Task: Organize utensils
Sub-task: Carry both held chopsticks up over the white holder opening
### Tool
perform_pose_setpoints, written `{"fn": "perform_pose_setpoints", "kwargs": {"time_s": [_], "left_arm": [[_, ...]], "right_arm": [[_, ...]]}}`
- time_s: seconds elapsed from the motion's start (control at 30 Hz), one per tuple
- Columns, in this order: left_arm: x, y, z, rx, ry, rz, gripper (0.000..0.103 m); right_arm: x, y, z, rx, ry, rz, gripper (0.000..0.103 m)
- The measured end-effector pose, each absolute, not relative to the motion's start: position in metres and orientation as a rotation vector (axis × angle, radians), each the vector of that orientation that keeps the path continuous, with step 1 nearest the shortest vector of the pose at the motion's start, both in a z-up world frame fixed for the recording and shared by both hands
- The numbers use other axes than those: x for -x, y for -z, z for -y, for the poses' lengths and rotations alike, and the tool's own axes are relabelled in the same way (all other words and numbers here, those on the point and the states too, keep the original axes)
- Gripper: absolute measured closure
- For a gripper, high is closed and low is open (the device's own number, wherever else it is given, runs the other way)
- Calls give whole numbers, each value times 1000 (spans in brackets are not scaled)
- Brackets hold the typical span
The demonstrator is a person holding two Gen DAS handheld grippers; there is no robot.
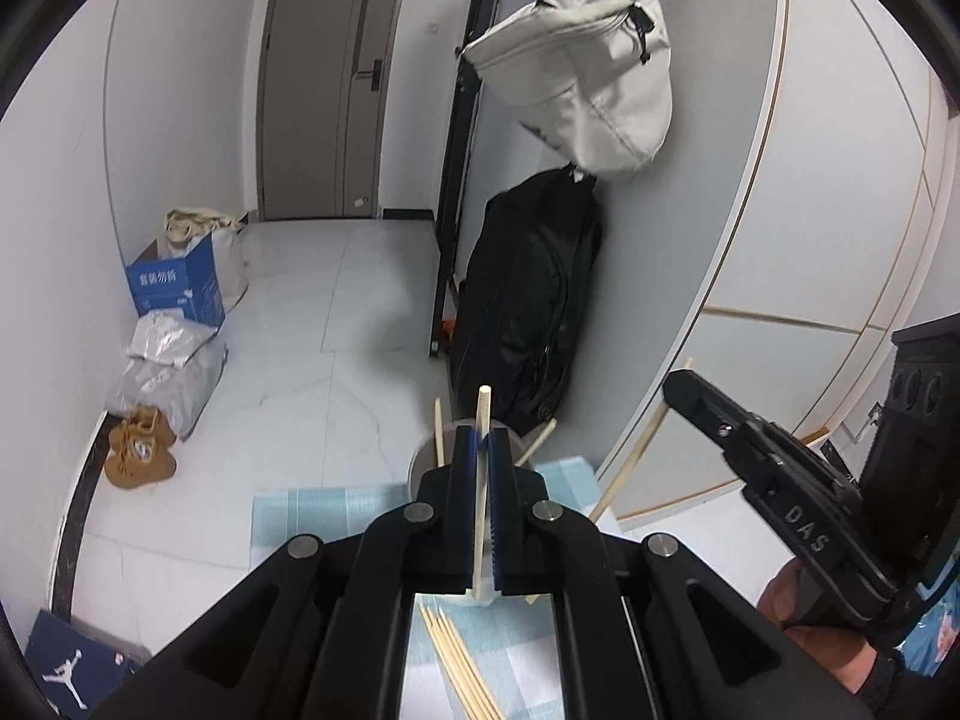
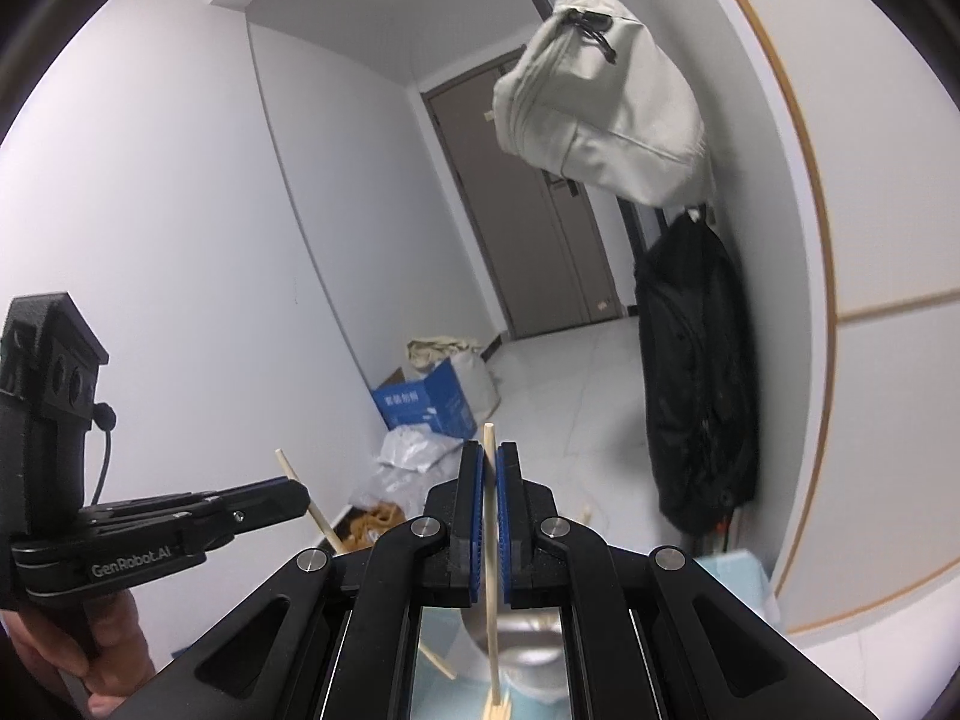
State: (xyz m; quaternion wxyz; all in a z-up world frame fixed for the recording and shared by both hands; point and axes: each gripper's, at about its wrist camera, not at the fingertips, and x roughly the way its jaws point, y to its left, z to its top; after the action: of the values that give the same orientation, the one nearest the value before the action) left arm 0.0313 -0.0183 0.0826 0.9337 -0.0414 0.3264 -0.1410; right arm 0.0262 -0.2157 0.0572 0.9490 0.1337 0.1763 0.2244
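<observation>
Left gripper (image 1: pixel 480 456) tilts downward, its jaws clamped on one chopstick (image 1: pixel 482 468). Right gripper (image 2: pixel 492 480) points nearly level beside it, jaws pinching another chopstick (image 2: pixel 491 540). A hand (image 2: pixel 72 648) grips each handle.

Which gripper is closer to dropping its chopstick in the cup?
Probably the left gripper. It is shut on a chopstick, and the cup sits just beyond its fingertips. The right gripper also holds a chopstick, but it points out over the floor, with the cup beneath it.
</observation>
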Motion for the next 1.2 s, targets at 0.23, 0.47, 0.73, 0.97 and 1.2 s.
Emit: {"fn": "perform_pose_setpoints", "kwargs": {"time_s": [0.23, 0.47, 0.73, 0.97, 1.2], "left_arm": [[-55, -99, 21, 94, 290, -651, 103], [-80, -105, 26, 79, 280, -636, 103], [-110, -76, 23, 99, 249, -666, 103], [-126, -54, 23, 113, 257, -697, 103], [-130, -41, 25, 110, 290, -737, 103]], "right_arm": [[-55, -80, 214, -273, -448, -329, 100], [-86, -93, 215, -275, -430, -290, 100], [-120, -73, 213, -290, -419, -310, 100], [-137, -51, 210, -282, -422, -330, 100], [-138, -29, 203, -256, -459, -366, 99]]}}
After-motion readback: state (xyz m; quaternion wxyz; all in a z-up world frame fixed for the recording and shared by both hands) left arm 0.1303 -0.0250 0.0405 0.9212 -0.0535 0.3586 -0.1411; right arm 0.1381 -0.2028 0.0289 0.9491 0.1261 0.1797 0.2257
